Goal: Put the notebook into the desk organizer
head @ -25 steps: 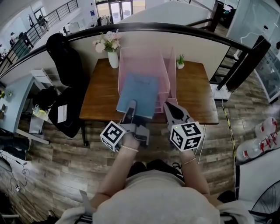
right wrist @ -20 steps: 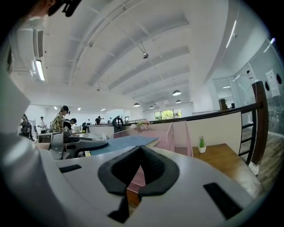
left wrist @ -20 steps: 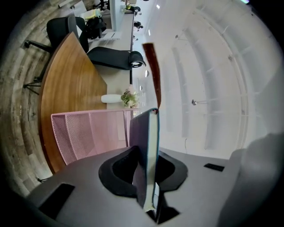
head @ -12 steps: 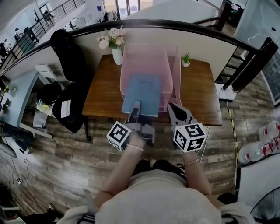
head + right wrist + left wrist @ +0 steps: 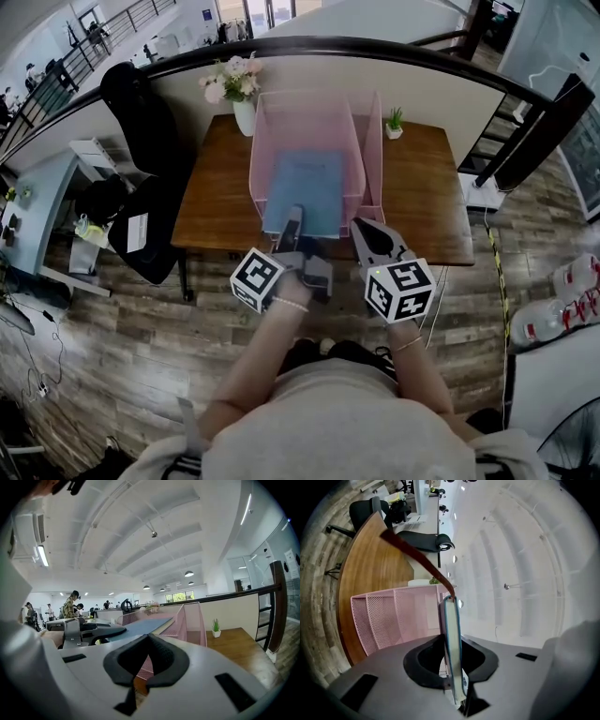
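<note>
Flower vase (image 5: 243, 116), potted plant (image 5: 395, 124), wooden desk (image 5: 427, 202)

no legible txt, labels, nos.

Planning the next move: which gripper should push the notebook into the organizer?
Left. The left gripper clamps the notebook, partly in the organizer; the right gripper is shut and empty.

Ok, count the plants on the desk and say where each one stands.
2. A vase of flowers stands at the desk's back edge, left of the pink organizer; a small potted plant stands right of it. More could hide behind the organizer.
</note>
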Demonstrator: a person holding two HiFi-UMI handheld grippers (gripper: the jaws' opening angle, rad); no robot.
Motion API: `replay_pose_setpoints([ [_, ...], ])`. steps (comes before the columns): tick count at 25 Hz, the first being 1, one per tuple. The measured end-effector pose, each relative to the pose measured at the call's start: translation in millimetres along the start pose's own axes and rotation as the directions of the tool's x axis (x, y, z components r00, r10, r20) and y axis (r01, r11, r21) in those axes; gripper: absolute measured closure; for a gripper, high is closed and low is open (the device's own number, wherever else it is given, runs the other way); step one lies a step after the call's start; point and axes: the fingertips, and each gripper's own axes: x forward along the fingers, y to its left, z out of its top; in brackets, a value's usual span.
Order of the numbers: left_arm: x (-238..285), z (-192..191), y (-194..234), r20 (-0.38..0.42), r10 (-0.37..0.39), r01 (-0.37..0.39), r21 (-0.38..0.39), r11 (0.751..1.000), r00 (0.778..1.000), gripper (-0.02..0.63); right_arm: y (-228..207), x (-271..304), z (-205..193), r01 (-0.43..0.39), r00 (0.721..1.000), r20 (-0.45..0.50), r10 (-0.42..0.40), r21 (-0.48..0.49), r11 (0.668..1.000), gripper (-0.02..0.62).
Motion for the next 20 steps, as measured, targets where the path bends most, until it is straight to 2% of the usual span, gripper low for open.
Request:
replay_pose_setpoints([
  [6,1,0,-3,0.003,-0.021,0.021,0.050,0.999,1.000,0.530,2,4,-3,-0.012,1.000,-0.013,0.012,-0.006,1.000,0.586],
  [11,-1,-5,-13,-0.052,-0.036,0.042,0.114,0.993,0.998,0.438,0,3,-8,-0.008,1.000,-0.024,0.008,0.002,1.000,0.586],
  [20,-29,-11,-3,-0.087,0.005,0.006,0.120,0.993,0.996,0.441,1,-2,-19,0.000,0.999,-0.037,0.001,0.028,1.000,0.586],
])
